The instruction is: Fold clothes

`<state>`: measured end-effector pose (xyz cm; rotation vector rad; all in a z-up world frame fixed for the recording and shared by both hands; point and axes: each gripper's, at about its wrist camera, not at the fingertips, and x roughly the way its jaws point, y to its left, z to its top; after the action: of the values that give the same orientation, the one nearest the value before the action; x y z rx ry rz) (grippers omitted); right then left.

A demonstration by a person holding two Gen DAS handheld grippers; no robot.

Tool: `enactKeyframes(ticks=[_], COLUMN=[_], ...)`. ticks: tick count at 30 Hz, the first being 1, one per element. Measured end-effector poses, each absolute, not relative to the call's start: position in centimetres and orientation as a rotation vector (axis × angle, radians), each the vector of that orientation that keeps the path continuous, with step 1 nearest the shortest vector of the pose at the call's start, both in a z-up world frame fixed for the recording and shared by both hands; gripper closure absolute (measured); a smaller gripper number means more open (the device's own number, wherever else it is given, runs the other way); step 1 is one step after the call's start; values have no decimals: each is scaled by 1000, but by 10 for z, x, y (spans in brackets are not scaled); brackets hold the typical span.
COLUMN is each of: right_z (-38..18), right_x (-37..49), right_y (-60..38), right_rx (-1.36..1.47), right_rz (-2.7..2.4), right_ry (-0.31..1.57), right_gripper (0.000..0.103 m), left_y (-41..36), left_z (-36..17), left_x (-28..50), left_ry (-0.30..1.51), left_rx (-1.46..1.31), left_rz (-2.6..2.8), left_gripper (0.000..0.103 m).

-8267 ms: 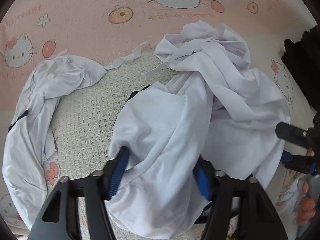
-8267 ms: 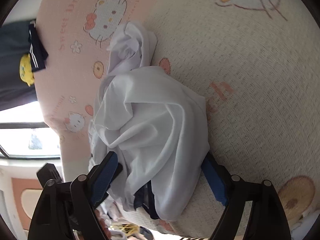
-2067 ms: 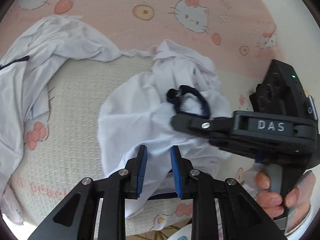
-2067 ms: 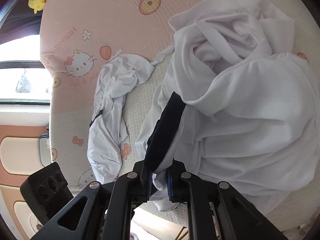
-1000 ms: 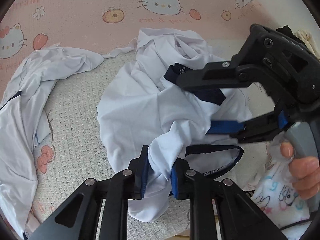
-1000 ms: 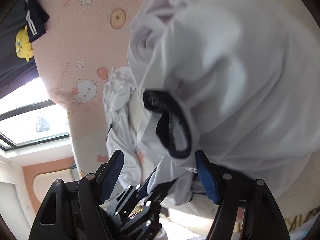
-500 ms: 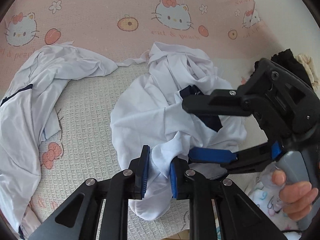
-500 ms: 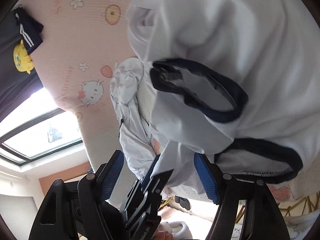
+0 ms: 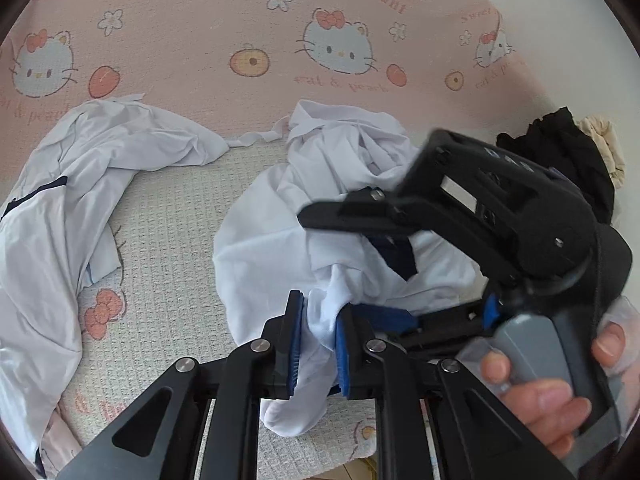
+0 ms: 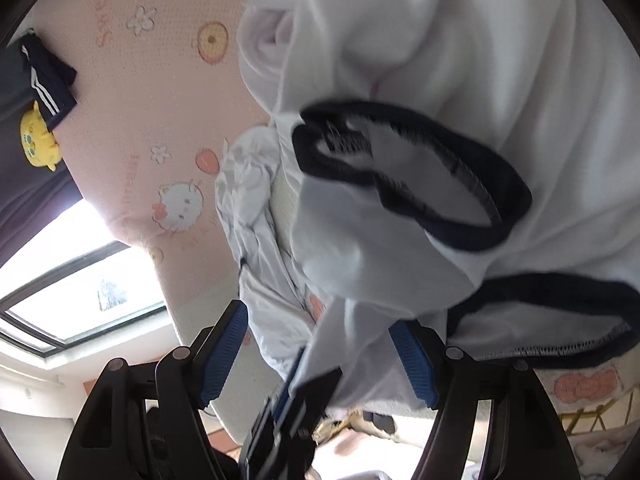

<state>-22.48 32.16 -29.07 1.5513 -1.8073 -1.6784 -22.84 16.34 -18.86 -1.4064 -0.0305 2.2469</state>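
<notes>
Pink "Sweet Dream", "eat & peach" bedsheet (image 9: 192, 20) under white garment (image 9: 276, 224)

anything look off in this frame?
Yes: the white navy-trimmed shirt is bunched in a crumpled heap, pinched by the left tool, not laid flat. A second white garment sprawls twisted on the pink cartoon-print bedsheet.

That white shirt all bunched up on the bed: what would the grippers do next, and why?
Probably close the right gripper on the navy-trimmed edge beside it. The left gripper already pinches a fold of the white shirt, and the right's jaws stand open; two grips can spread it.
</notes>
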Motion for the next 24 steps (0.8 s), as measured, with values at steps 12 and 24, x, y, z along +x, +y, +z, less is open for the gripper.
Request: enactKeyframes(ticks=[12, 24], right_z=[-290, -222], right_x=[-243, -279], right_y=[323, 281], right_rx=[1675, 1544], right_rz=[-1977, -2136], right_ry=[-1612, -1139], right_gripper=[88, 90], left_y=[169, 128], left_z=[-188, -179], left_x=[-219, -220], left_ry=[5, -82], left_rx=[-1408, -1428], left_rz=[2232, 2345], left_gripper=[91, 91])
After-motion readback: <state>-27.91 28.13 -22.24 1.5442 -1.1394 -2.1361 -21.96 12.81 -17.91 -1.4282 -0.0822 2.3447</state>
